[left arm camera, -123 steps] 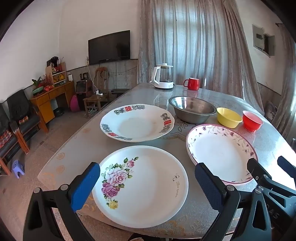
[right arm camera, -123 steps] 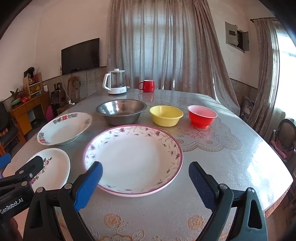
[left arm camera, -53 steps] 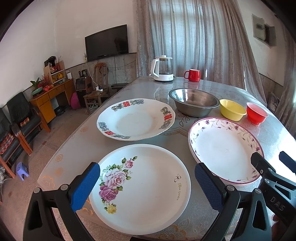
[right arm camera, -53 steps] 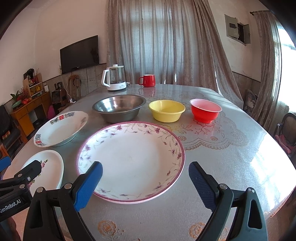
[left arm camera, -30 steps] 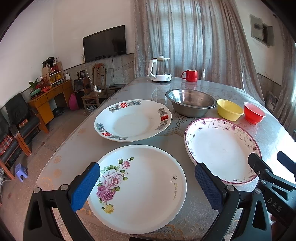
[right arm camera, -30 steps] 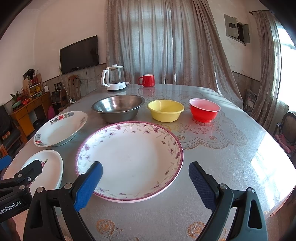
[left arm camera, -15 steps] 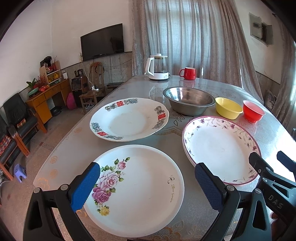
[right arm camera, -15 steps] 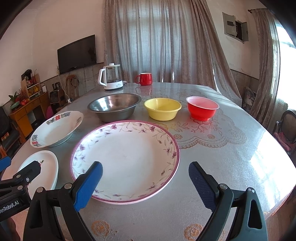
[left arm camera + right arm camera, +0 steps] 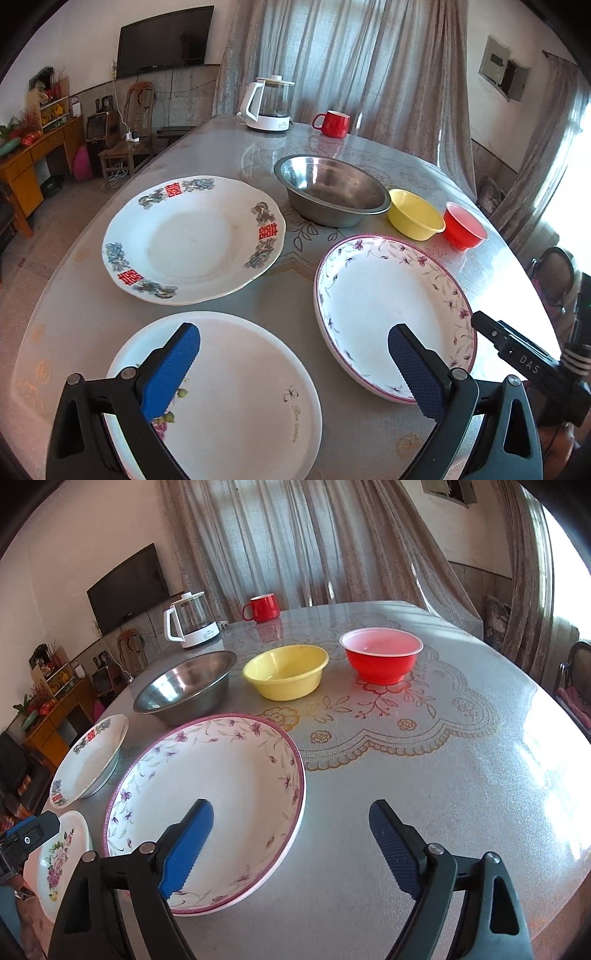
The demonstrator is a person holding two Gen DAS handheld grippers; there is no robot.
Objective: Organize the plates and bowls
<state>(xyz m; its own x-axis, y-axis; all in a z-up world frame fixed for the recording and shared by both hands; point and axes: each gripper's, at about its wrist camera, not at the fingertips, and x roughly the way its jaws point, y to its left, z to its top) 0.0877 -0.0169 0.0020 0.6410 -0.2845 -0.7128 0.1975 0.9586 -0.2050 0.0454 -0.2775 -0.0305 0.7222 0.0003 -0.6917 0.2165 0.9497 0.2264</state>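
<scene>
My left gripper (image 9: 293,363) is open and hovers low over the rose plate (image 9: 236,398) at the table's near edge. Beyond it lie a plate with red characters (image 9: 192,236) and a purple-flowered plate (image 9: 384,302). My right gripper (image 9: 291,840) is open, its left finger over the purple-flowered plate (image 9: 210,782), its right finger over bare table. Behind stand a steel bowl (image 9: 184,686), a yellow bowl (image 9: 286,675) and a red bowl (image 9: 382,659). The bowls also show in the left wrist view: the steel bowl (image 9: 332,192), the yellow bowl (image 9: 415,214), the red bowl (image 9: 463,230).
A white kettle (image 9: 267,105) and a red mug (image 9: 332,123) stand at the far end of the oval table (image 9: 461,775). The table's edge curves close on the right. Chairs and a cabinet stand on the floor at left.
Both grippers have moved forward and lower over the table. The left now overlaps the rose plate; the right has swung to the right, toward the yellow and red bowls. Nothing was grasped.
</scene>
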